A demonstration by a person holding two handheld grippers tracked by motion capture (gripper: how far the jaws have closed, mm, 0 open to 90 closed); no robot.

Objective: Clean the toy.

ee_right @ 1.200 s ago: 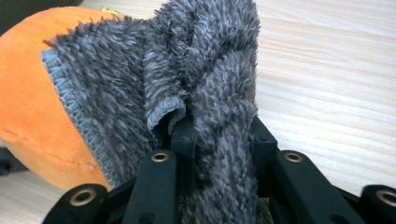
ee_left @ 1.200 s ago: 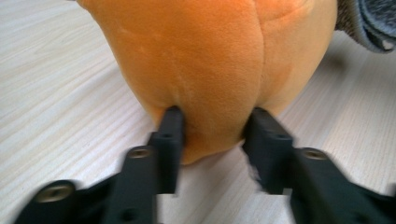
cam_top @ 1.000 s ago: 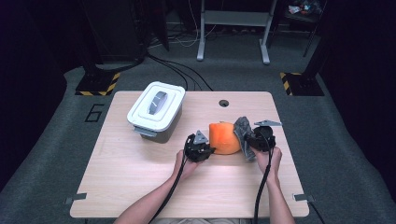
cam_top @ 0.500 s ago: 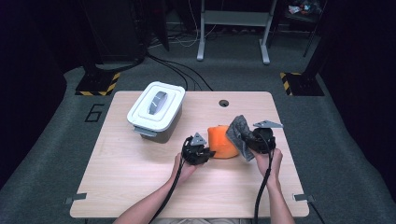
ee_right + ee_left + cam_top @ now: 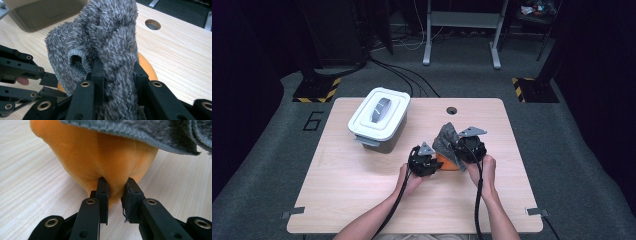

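- Orange soft toy (image 5: 100,157) sat on the wooden table (image 5: 362,200), right of the middle, between both hands.
- Left gripper (image 5: 424,161) pinched tight on the toy's low edge, jaws squeezing a fold of the orange cloth.
- Right gripper (image 5: 470,148) clamped on the fuzzy grey cloth (image 5: 105,45), bunched up over the toy's top.
- Grey cloth hid most of the orange from above.
- White box with lid (image 5: 378,118) stood up and to the left, near but apart from the toy.
- Round hole (image 5: 451,110) in the table lay just behind the grey cloth.
- Black cables (image 5: 412,85) ran over the floor behind the table.
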